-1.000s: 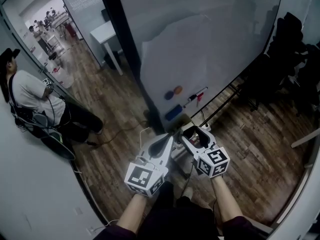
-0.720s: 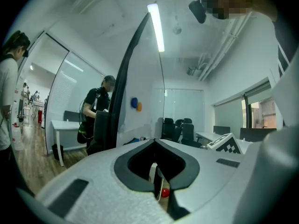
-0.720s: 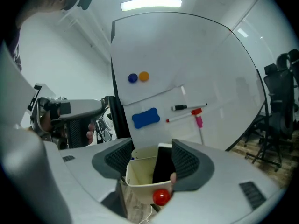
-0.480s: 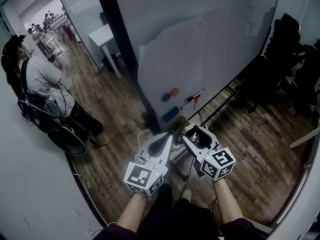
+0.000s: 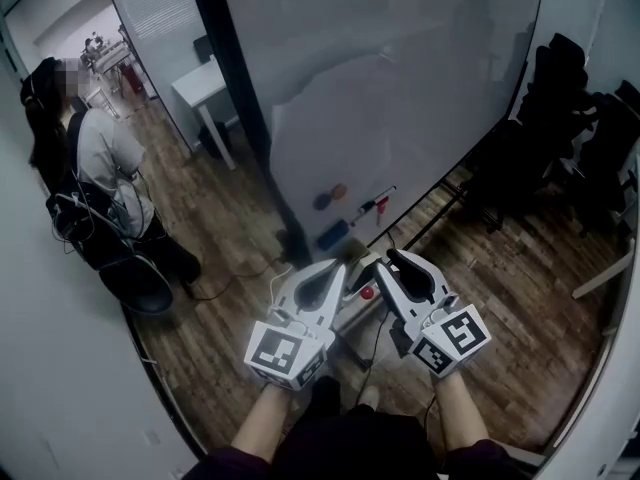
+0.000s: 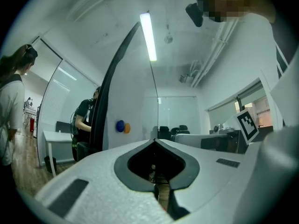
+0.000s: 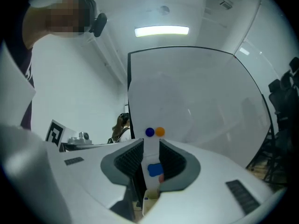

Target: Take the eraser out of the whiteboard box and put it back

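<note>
The blue eraser (image 5: 333, 235) sticks to the lower part of the whiteboard (image 5: 400, 118), below a blue magnet (image 5: 322, 201) and an orange magnet (image 5: 340, 192). In the right gripper view the eraser (image 7: 154, 170) shows far off through the gap of the jaws. My right gripper (image 5: 383, 257) points at the board; its jaws are closing and nothing is between them. A pale box (image 7: 149, 200) sits low at the board's foot, seen between those jaws. My left gripper (image 5: 338, 265) is held beside the right one, its jaws shut and empty.
A marker (image 5: 372, 205) hangs on the board right of the eraser. A small red object (image 5: 367, 293) lies low between the grippers. A person (image 5: 95, 158) stands at the left near a white desk (image 5: 200, 83). Dark chairs (image 5: 570, 118) fill the right side.
Both grippers have risen, the right one more. The right jaws stood wide before and are much narrower now. The person at the left has moved.
</note>
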